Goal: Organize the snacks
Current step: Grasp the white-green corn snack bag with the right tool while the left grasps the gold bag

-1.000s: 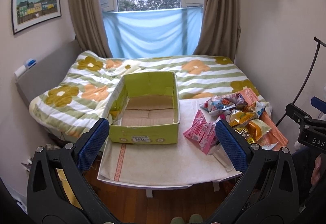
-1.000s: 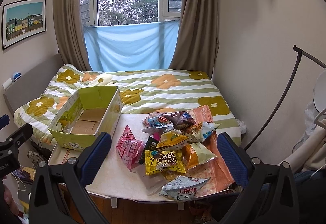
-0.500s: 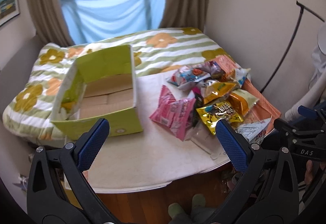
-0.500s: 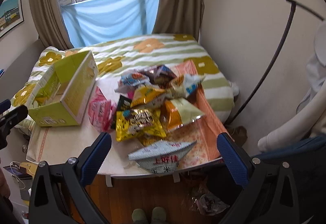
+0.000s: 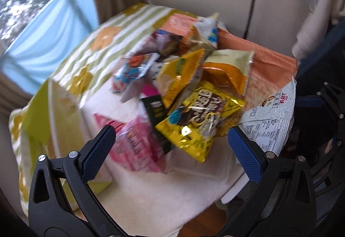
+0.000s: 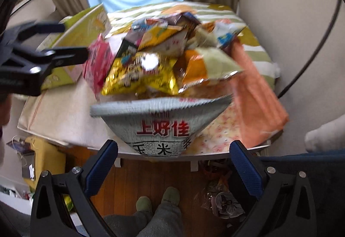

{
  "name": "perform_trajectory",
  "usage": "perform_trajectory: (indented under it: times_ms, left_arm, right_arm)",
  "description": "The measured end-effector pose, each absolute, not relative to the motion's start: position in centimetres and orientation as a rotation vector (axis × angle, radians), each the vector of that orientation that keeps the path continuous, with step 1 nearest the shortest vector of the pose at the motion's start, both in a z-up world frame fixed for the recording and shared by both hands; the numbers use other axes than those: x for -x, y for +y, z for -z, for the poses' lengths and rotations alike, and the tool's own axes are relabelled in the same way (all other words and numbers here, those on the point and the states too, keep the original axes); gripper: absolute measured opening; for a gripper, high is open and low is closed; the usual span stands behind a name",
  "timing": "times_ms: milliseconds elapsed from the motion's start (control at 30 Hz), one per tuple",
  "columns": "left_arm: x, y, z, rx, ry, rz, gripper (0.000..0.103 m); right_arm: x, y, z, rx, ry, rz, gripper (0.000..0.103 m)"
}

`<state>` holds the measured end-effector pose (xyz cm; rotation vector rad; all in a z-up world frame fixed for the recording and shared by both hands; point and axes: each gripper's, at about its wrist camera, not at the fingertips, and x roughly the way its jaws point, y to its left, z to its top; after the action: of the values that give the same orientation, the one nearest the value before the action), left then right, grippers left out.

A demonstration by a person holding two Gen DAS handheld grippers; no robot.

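My left gripper (image 5: 170, 146) hangs spread wide and empty over the snack pile, the gold packet (image 5: 200, 116) at frame centre and the pink packet (image 5: 133, 146) lower left. My right gripper (image 6: 172, 161) is likewise agape, holding nothing, with the grey corn-snack bag (image 6: 161, 122) at centre on the table edge and the green box (image 6: 71, 43) upper left

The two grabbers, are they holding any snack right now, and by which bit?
No, neither holds anything. The left gripper is open above the yellow snack bag. The right gripper is open facing the white snack bag.
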<state>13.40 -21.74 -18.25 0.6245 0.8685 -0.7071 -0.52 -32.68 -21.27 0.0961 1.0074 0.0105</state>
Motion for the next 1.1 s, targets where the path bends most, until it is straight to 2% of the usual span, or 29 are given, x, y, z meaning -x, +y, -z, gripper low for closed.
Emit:
perform_trajectory:
  times_ms: [133,267,400,467,600,667,733,833,933,1100]
  left_arm:
    - [-14.1,-24.2,20.1,-0.691,0.896,0.784,0.101]
    - [-14.9,-25.6,22.2,-0.735,0.956,0.847,0.092]
    - [-15.7,-26.3,23.7,-0.779,0.991,0.847,0.089]
    - [-16.0,-26.7,24.3,-0.786,1.008,0.859,0.080]
    - [-15.7,-27.3,25.3,-0.824,1.031,0.889,0.076]
    - [-15.5,-27.3,25.3,-0.840,1.034,0.898,0.070]
    - [-15.5,-27.4,25.3,-0.848,1.048,0.899,0.064]
    - [-15.5,-27.1,25.2,-0.841,1.059,0.901,0.060]
    - [-15.3,-26.6,24.8,-0.834,1.060,0.894,0.054]
    - [-15.6,-26.3,23.8,-0.793,1.059,0.883,0.052]
  right_arm:
    - [-0.3,-33.1,22.5,-0.134,1.002,-0.050,0.103]
    - [-1.3,-33.0,23.4,-0.142,1.017,-0.092,0.103]
    - [-2.3,-32.9,23.6,-0.111,1.013,-0.108,0.103]
    - [-2.6,-33.2,23.6,-0.108,1.008,-0.111,0.103]
    - [-3.3,-33.6,23.8,-0.112,1.006,-0.119,0.102]
    - [-3.4,-33.5,23.9,-0.107,1.003,-0.127,0.095]
    - [-3.6,-33.5,23.9,-0.107,1.006,-0.139,0.084]
    - [-3.9,-33.4,23.8,-0.100,1.007,-0.148,0.074]
    - [-4.0,-33.7,23.6,-0.115,1.003,-0.157,0.070]
    - [-3.7,-34.1,23.1,-0.131,0.992,-0.159,0.066]
